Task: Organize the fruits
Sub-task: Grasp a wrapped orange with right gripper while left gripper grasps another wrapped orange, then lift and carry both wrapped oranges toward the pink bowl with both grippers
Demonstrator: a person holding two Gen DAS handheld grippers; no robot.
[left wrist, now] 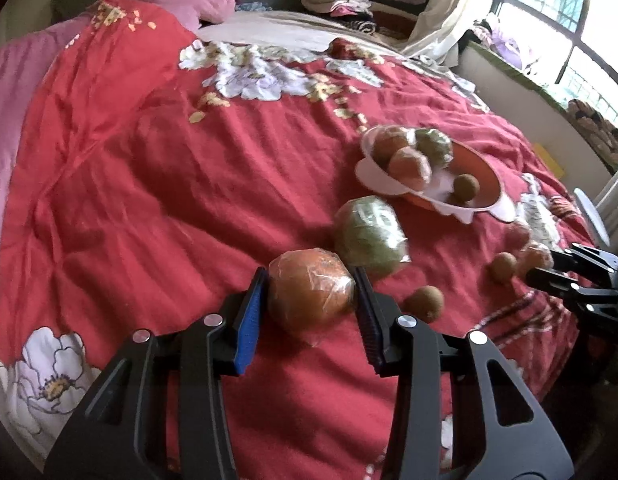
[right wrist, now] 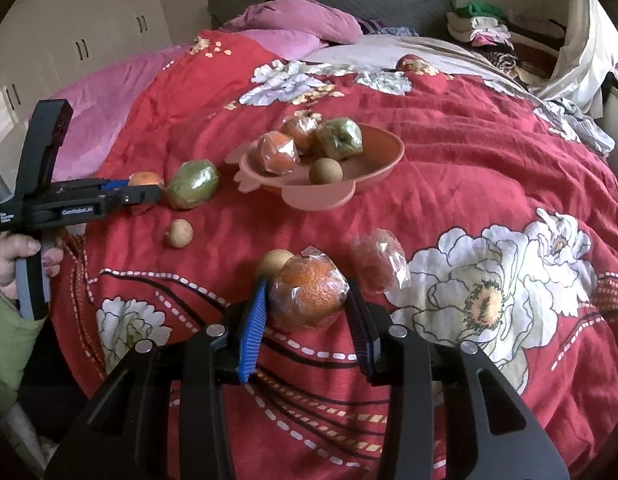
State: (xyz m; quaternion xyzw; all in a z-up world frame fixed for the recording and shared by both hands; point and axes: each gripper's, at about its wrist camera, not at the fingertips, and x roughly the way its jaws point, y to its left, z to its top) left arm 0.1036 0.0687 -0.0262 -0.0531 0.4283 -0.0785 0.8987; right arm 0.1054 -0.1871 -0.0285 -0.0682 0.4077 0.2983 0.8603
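Both hands were loaded at once. The left gripper (left wrist: pixel 311 280) was clamped on a plastic-wrapped orange (left wrist: pixel 311 290), blue pad against one flank and black pad against the other, the fruit resting low on the red floral bedspread (left wrist: pixel 149 200). The right gripper (right wrist: pixel 307 292) was clenched on its own wrapped orange (right wrist: pixel 309 290), also down at quilt level, pads tight on both sides.

The pink bowl (right wrist: pixel 383 152) sat farther up the bed, and it was partly stocked: two wrapped oranges, a wrapped green fruit (right wrist: pixel 341 138) and one small brown round fruit (right wrist: pixel 325 171) lay inside.

Plenty was left outside. A second wrapped green fruit (left wrist: pixel 369 236) lay just beyond the left gripper's orange, near the bowl. A small brown fruit (left wrist: pixel 424 303) sat beside the left jaws, another (right wrist: pixel 273 262) just behind the right gripper's orange, and a wrapped reddish fruit (right wrist: pixel 379 260) lay to its right.

By my reckoning the job stood around halfway: four in, two in hand, and about four loose on the quilt waiting their turn.
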